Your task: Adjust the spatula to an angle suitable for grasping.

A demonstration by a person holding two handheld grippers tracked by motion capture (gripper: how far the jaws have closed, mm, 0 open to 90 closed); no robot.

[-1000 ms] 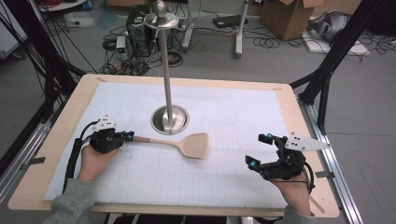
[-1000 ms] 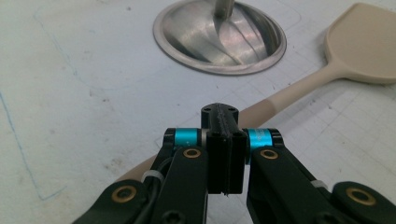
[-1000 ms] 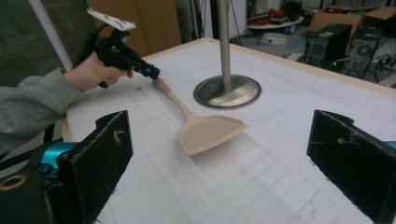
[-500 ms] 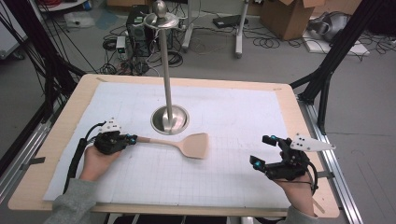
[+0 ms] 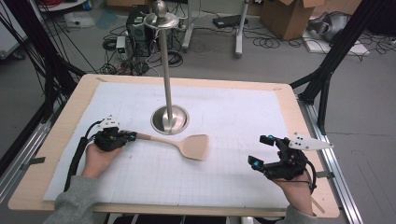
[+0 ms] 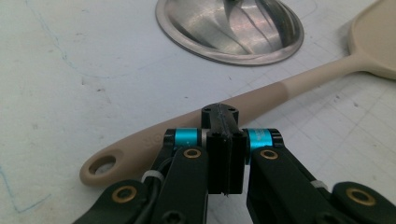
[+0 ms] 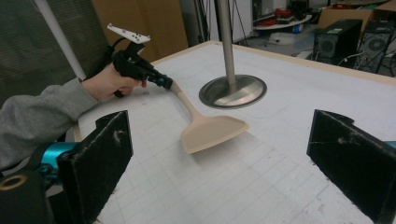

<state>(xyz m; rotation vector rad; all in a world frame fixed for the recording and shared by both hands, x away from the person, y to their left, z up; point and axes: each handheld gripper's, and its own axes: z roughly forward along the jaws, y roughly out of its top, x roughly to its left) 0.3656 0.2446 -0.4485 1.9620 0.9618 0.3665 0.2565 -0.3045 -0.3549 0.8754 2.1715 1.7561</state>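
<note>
The left gripper (image 5: 125, 136) has its jaws pinched on the spatula's (image 5: 180, 143) handle, the blade reaching out ahead of it and, going by the shadow in the right gripper view, probably raised just off the table (image 5: 56, 140). That reads as the carry step: spatula in hand, with the pole stand (image 5: 169, 119) just beyond the handle. Next comes a steady lift toward that stand without twisting. The right gripper (image 5: 266, 151) waits well apart, jaws spread, nothing between them.
</note>
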